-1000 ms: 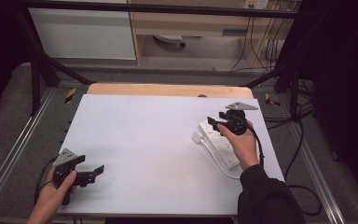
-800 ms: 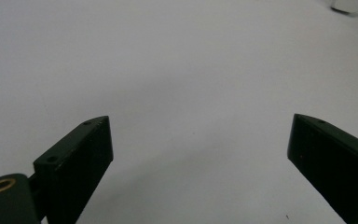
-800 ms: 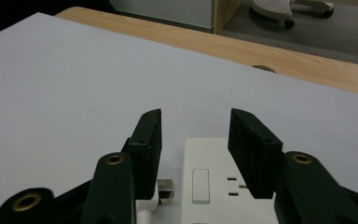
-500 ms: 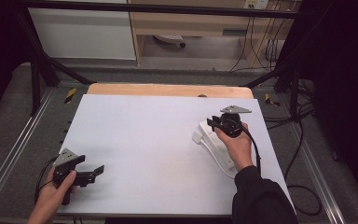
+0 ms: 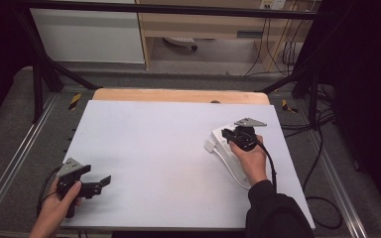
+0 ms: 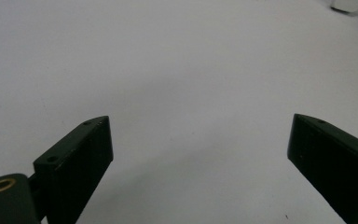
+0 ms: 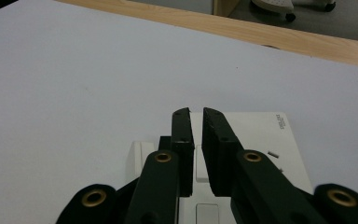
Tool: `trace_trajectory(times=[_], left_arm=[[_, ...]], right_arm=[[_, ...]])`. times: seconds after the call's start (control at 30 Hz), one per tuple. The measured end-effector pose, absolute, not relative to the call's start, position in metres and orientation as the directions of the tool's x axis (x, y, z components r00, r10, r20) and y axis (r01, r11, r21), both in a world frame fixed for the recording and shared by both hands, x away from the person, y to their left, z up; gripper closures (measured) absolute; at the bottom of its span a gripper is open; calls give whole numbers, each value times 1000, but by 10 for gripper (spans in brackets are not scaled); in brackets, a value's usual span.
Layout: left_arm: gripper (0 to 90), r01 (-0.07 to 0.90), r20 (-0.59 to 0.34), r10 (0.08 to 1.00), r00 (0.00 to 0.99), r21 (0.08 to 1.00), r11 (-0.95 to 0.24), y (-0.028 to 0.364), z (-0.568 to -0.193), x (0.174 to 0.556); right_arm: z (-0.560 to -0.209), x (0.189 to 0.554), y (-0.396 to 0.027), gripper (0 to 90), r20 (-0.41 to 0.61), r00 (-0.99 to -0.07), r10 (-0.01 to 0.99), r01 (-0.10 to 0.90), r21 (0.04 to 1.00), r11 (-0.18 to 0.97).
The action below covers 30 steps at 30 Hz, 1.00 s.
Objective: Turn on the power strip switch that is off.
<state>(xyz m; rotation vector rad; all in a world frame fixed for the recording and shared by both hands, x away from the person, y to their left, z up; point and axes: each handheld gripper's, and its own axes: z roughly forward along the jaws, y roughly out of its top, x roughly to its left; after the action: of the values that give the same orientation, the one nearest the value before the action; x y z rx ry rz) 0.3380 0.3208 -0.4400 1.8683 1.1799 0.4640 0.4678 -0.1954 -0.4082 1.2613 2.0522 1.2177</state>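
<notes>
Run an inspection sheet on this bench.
Surface: table white, bare; wooden far edge.
Job's things: power strip white, flat, at right.
Clutter: nothing seen.
Grippers: left gripper open above bare table; right gripper over the power strip, jaws have just been closing to a narrow gap with white showing in it; grip unclear.
Cables: one trails from each gripper; floor cables at right.
Surroundings: frame black; cabinet white; shelf wooden.

power strip on table right side; right claw over it; left claw near-left.
</notes>
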Motion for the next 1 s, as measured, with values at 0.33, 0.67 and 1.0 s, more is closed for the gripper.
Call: trace_trajectory(times=[0.33, 0.67, 1.0], left_arm=[[67, 548, -126, 865, 486, 815, -189, 320, -440, 338], [67, 549, -124, 864, 488, 813, -194, 321, -440, 338], [67, 549, -124, 864, 487, 813, -193, 321, -440, 338]], right_arm=[[-417, 467, -195, 894, 73, -478, 876, 499, 843, 202], [-420, 469, -194, 900, 87, -468, 879, 526, 827, 198], [-422, 471, -195, 900, 76, -462, 883, 541, 814, 213]])
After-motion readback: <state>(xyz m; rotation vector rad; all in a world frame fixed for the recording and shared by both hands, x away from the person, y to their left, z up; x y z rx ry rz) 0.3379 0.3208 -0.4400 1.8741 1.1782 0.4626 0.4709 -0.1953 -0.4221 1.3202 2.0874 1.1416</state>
